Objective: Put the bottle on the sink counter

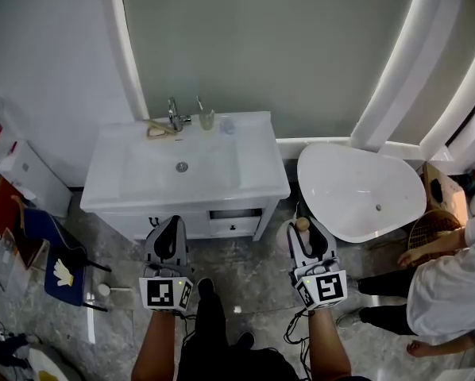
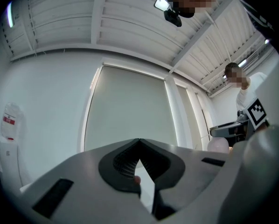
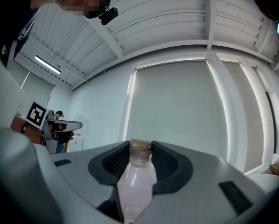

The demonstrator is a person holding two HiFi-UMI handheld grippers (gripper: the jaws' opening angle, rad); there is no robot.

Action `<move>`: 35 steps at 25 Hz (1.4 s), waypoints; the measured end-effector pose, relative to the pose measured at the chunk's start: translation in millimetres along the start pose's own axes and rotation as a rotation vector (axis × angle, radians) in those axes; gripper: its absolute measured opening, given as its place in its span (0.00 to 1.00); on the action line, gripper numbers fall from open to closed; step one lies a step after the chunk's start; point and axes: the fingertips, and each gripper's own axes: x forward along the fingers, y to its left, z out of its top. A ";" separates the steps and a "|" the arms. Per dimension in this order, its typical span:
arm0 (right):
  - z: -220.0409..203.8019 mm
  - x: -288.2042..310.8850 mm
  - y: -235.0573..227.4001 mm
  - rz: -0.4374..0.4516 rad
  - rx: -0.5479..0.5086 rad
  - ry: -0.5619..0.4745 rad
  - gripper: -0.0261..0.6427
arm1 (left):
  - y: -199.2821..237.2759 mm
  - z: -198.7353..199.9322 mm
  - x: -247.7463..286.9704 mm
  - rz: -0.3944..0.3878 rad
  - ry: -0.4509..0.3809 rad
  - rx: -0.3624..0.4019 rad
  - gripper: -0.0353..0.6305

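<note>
**Right gripper (image 1: 305, 228) clamped on bottle (image 3: 137, 181), short of sink counter (image 1: 257, 153)**

Its jaws pinch the pale pink bottle near the neck, under what looks like a tan cap (tiny in the head view). Left gripper (image 1: 171, 222), alongside over the grey floor (image 1: 245, 270), has its tips pressed together on nothing. Both hang before the white counter, apart from it.

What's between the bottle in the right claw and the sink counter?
Head view: only bare floor and the vanity drawer front lie between bottle and sink counter.
</note>
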 end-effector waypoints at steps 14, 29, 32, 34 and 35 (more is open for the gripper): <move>-12.5 163.6 -12.1 -0.114 0.000 -0.019 0.27 | 120.6 -39.6 155.2 -0.100 -0.004 -0.027 0.09; -64.9 244.8 -61.1 -0.176 -0.006 -0.003 0.27 | 144.7 -81.6 237.9 -0.114 0.015 -0.024 0.09; -90.3 260.3 -76.4 -0.176 -0.001 -0.003 0.27 | 142.4 -96.4 254.7 -0.105 0.022 -0.029 0.09; -111.3 268.2 -86.4 -0.173 0.001 -0.001 0.27 | 139.8 -104.4 262.2 -0.093 0.012 -0.032 0.09; -122.8 271.5 -91.5 -0.173 0.003 0.000 0.27 | 138.7 -108.0 265.6 -0.085 0.002 -0.031 0.09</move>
